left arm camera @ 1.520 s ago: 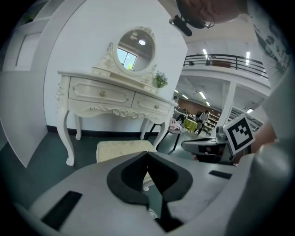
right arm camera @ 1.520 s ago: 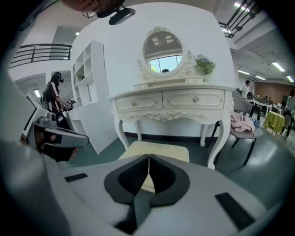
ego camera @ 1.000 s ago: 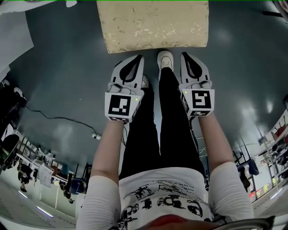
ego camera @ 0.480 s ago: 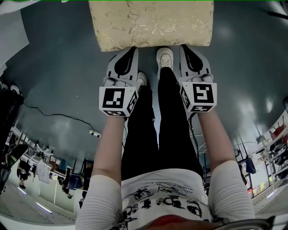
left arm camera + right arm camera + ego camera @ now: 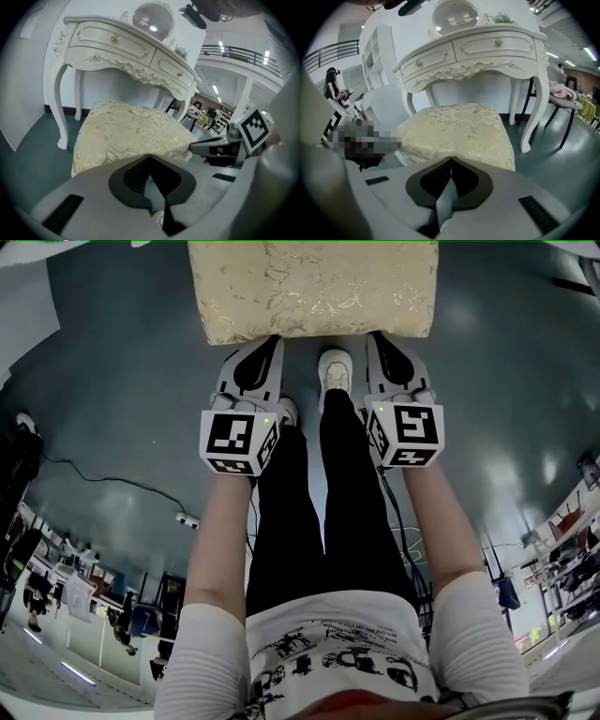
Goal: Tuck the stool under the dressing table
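Scene: seen from above, a person stands on a dark grey-green floor [image 5: 122, 381], holding a gripper in each hand and facing a stool
Stool: the stool [image 5: 312, 287] has a cream cushion with a gold leaf pattern and stands right in front of the person's white shoe [image 5: 335, 367]
Stool and table: the white carved dressing table [image 5: 117, 47] rises behind the stool; the foot of a front table leg stands on the floor to either side of the cushion, so the stool is partly in between the legs, with its near end out in the open
Left gripper: the left gripper [image 5: 270, 341] points at the stool's near side, towards its left end; the jaws are together with nothing between them
Right gripper: the right gripper [image 5: 380, 336] points at the same near side, towards its right end; the jaws are together and empty
Contact: both tips reach the cushion's edge; whether they press on it cannot be told
Above the table: a round mirror [image 5: 454, 16]
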The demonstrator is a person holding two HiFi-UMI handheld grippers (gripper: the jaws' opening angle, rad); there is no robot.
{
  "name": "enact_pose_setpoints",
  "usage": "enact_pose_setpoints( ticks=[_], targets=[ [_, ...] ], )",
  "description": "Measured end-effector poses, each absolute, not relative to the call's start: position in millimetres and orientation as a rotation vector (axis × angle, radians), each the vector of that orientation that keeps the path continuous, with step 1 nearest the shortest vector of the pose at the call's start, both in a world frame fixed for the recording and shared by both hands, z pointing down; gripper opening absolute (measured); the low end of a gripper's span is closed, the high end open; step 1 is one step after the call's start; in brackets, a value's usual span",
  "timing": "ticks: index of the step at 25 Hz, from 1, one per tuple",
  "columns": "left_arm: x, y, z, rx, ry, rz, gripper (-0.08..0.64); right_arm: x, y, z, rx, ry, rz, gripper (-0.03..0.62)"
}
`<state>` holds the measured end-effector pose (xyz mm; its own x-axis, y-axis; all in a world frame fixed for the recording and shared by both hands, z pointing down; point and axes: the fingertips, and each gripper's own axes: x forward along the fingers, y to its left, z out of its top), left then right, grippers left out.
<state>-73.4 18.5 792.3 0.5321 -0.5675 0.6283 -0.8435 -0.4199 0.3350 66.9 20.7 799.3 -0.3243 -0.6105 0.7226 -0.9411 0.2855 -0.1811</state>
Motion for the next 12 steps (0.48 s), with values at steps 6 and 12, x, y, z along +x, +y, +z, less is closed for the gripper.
enact_pose_setpoints(
  ticks=[6,12],
  targets=[
    [-69.5,-37.5,786.0,2.114,-1.199,0.533,0.02,71.2,-35.0,792.5,1.381,-2.045,0.822,0.017],
    [-67.0,-70.2,787.3,2.127,-1.204,0.518,0.02,74.2,-68.8,793.4,1.372,-2.066,0.833,0.017]
  ],
)
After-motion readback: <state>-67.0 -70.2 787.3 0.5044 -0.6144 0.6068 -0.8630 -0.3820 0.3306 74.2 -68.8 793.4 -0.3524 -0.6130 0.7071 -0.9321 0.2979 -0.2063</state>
